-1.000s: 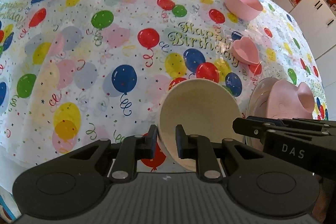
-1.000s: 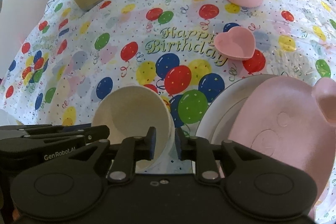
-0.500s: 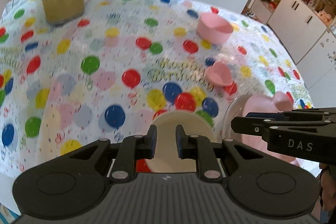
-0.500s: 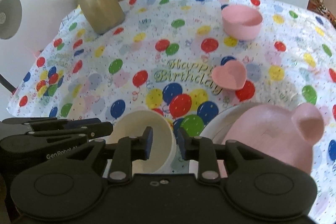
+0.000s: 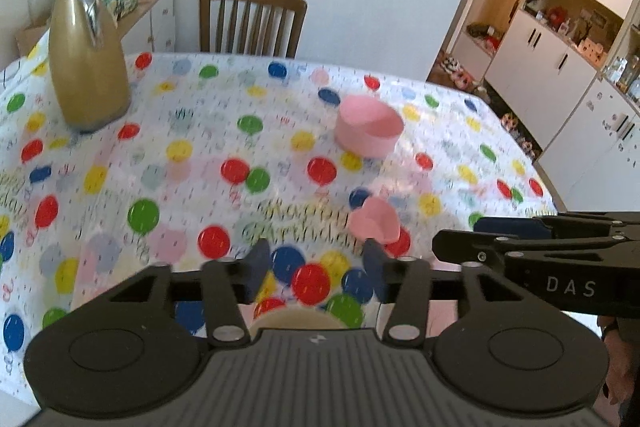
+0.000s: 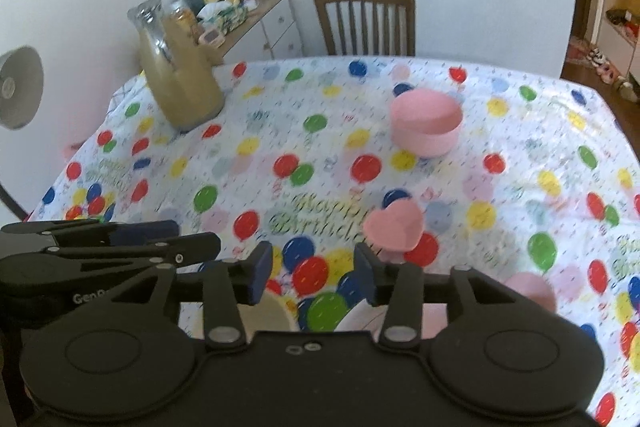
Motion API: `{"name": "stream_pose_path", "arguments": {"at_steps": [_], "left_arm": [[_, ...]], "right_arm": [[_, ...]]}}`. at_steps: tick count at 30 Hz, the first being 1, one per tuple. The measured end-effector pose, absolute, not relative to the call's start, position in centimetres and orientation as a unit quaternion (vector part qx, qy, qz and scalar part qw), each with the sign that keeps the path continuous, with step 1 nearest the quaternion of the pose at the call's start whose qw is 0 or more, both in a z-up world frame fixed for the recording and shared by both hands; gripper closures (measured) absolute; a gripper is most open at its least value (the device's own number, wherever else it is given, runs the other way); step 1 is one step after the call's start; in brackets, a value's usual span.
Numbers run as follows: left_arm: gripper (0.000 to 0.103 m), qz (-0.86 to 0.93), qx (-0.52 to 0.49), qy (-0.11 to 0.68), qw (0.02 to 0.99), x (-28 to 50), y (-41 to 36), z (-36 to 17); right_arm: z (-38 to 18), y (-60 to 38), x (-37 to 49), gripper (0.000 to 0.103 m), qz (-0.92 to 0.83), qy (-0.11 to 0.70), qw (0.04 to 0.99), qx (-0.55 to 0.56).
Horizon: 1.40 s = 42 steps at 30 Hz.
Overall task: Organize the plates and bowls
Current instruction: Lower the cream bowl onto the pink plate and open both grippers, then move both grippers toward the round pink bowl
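A round pink bowl (image 5: pixel 369 131) stands on the balloon tablecloth at the far right; it also shows in the right wrist view (image 6: pixel 426 121). A pink heart-shaped bowl (image 5: pixel 374 221) sits nearer, also in the right wrist view (image 6: pixel 394 229). A cream bowl (image 5: pixel 298 319) peeks out just below my left gripper (image 5: pixel 314 269), which is open and empty; it shows in the right wrist view (image 6: pixel 266 315) too. My right gripper (image 6: pixel 313 273) is open and empty. The pink bear-shaped plate (image 6: pixel 528 289) on a white plate (image 6: pixel 354 319) lies mostly hidden under it.
A tall tan jug (image 5: pixel 86 67) stands at the far left of the table (image 5: pixel 180 155). A wooden chair (image 5: pixel 252 19) is behind the far edge. White cabinets (image 5: pixel 560 47) are to the right, a sideboard with clutter (image 6: pixel 240 15) by the wall.
Both grippers have opened and risen, tilting up to show the room. The cream bowl and the pink plate have dropped to the bottom of the views.
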<state>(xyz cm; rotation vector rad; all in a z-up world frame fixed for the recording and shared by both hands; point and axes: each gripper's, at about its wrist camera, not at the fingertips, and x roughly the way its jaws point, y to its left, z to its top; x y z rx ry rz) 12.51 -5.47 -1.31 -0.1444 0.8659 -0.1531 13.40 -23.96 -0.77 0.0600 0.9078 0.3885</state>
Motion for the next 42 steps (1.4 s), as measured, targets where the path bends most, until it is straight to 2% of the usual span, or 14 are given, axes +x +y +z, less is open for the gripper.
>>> {"name": "stream_pose_path", "arguments": {"at_steps": [2, 4, 5, 8, 13, 16, 18, 22, 27, 42], "left_arm": [[0.050, -0.078, -0.068, 0.416, 0.904, 13.4, -6.2, -1.1], [0.050, -0.079, -0.066, 0.414, 0.905, 14.2, -6.7, -1.0], [0.050, -0.079, -0.066, 0.413, 0.905, 14.6, -7.0, -0.9], [0.049, -0.078, -0.066, 0.410, 0.906, 16.0, -7.8, -0.7], [0.042, -0.070, -0.062, 0.403, 0.910, 18.4, -8.8, -0.5], [0.042, -0.067, -0.065, 0.403, 0.911, 20.1, -9.3, -0.4], [0.035, -0.061, -0.067, 0.400, 0.912, 21.1, -9.5, -0.4], [0.029, -0.054, -0.073, 0.397, 0.913, 23.1, -9.7, -0.5], [0.026, -0.044, -0.078, 0.400, 0.912, 25.8, -10.2, -1.3], [0.026, -0.022, -0.061, 0.423, 0.904, 34.6, -11.8, -5.3]], "right_arm": [[-0.4, -24.6, 14.1, 0.055, 0.182, 0.431, 0.884, 0.031], [-0.1, -25.2, 14.9, 0.050, 0.176, 0.425, 0.887, 0.031], [0.1, -25.5, 15.2, 0.042, 0.172, 0.421, 0.890, 0.033], [0.4, -26.4, 16.5, 0.038, 0.168, 0.413, 0.895, 0.033], [0.4, -27.8, 18.9, 0.023, 0.157, 0.404, 0.901, 0.034], [0.4, -28.4, 20.3, 0.018, 0.151, 0.401, 0.903, 0.029], [0.4, -28.8, 21.3, 0.017, 0.149, 0.400, 0.904, 0.027], [0.1, -29.6, 23.1, 0.005, 0.140, 0.395, 0.907, 0.028], [-0.6, -30.3, 25.5, 0.005, 0.140, 0.396, 0.907, 0.027], [-5.0, -32.2, 33.0, 0.005, 0.115, 0.429, 0.895, 0.034]]}}
